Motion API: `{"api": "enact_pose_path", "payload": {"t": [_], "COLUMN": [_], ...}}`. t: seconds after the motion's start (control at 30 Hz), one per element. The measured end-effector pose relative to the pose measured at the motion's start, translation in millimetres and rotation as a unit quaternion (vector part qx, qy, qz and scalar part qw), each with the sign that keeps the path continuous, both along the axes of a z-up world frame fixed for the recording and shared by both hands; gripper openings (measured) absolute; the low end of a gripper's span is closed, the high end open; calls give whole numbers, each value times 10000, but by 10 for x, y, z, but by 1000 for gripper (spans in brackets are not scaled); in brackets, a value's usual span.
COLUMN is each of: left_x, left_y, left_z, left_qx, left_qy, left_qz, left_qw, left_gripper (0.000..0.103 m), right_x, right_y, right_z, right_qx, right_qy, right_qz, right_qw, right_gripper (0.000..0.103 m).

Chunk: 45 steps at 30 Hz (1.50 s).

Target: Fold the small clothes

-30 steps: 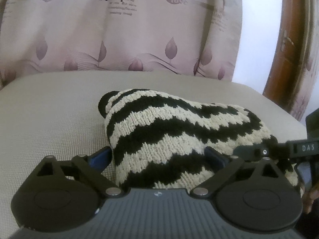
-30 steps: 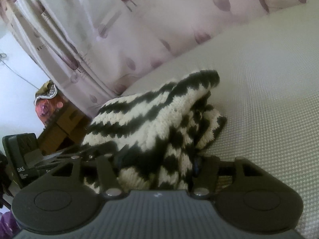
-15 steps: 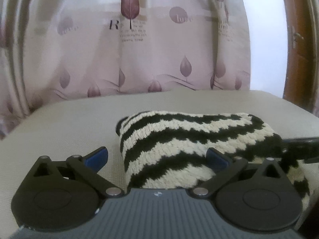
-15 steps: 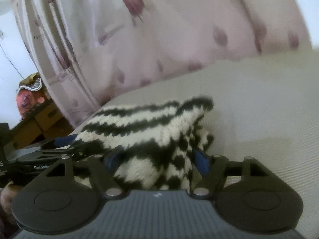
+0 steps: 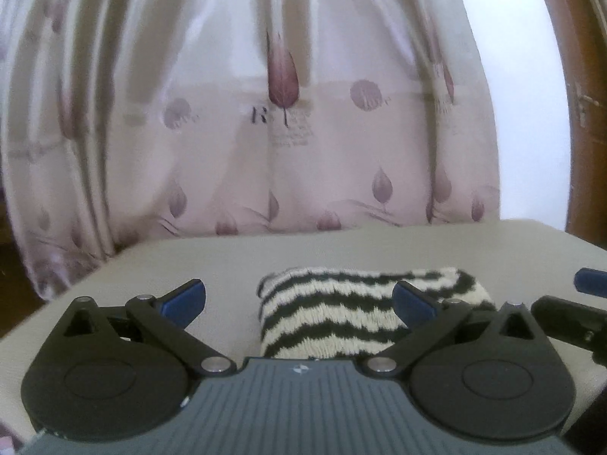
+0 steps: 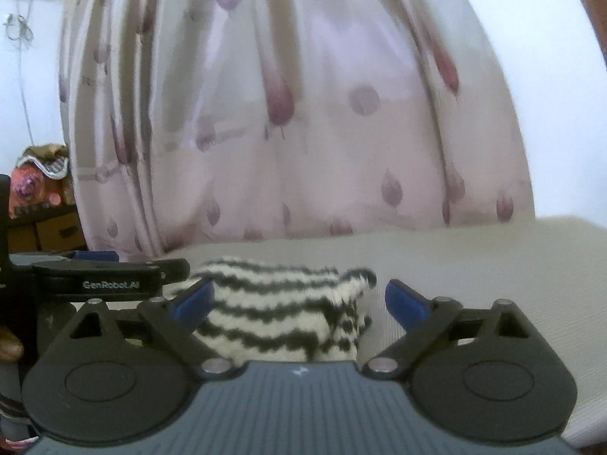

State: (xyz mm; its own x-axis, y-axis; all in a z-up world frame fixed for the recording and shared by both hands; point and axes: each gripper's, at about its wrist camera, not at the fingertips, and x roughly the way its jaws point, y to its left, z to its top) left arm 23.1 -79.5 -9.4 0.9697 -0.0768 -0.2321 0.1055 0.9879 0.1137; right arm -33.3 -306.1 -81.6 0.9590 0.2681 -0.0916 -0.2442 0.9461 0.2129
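A small black-and-cream zigzag knitted garment [image 5: 334, 314] lies folded in a compact bundle on the beige padded surface [image 5: 189, 261]. It also shows in the right wrist view [image 6: 273, 314]. My left gripper [image 5: 299, 297] is open and empty, drawn back just in front of the bundle's left end. My right gripper [image 6: 299, 297] is open and empty, in front of the bundle's right end. The left gripper shows from the side in the right wrist view [image 6: 114, 276]. A blue pad [image 5: 590, 278] of the right gripper shows at the right edge of the left wrist view.
A pink curtain with leaf print [image 5: 288, 113] hangs behind the surface. A brown wooden door frame [image 5: 584, 113] stands at the right. Boxes and colourful clutter [image 6: 41, 197] sit at the far left.
Both grippers opened, let go of the garment and drew back and tilted up. The bundle now lies flat on the surface.
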Motion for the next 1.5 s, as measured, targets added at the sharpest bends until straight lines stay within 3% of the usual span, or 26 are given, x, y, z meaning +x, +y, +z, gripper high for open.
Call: {"api": "enact_pose_path", "payload": {"t": [0.1,0.27,0.57,0.87,1.5], "left_x": [-157,-257,-372,-407,-308], "left_y": [-11,63,-8,-50,-24], "left_z": [105,298,400,386,187], "left_qx": [2,-328,-227,-203,-252], "left_qy": [-408,-440,-606,-625,-256], "left_qz": [216,51,-62,-119,-122], "left_qw": [9989,9985,9979,9978,9993], "left_gripper": [103,103,103,103,103], "right_x": [-103,-248,-355,-403,-340], "right_y": [-8,-7,-19,-11,10], "right_z": [83,176,246,241,166], "right_qx": [71,86,24,-22,-115], "right_qy": [-140,-269,-396,-379,-163], "right_qz": [-9,36,-52,-78,-75], "right_qw": [9999,9996,9992,9992,9998], "right_gripper": [99,100,100,101,101]}}
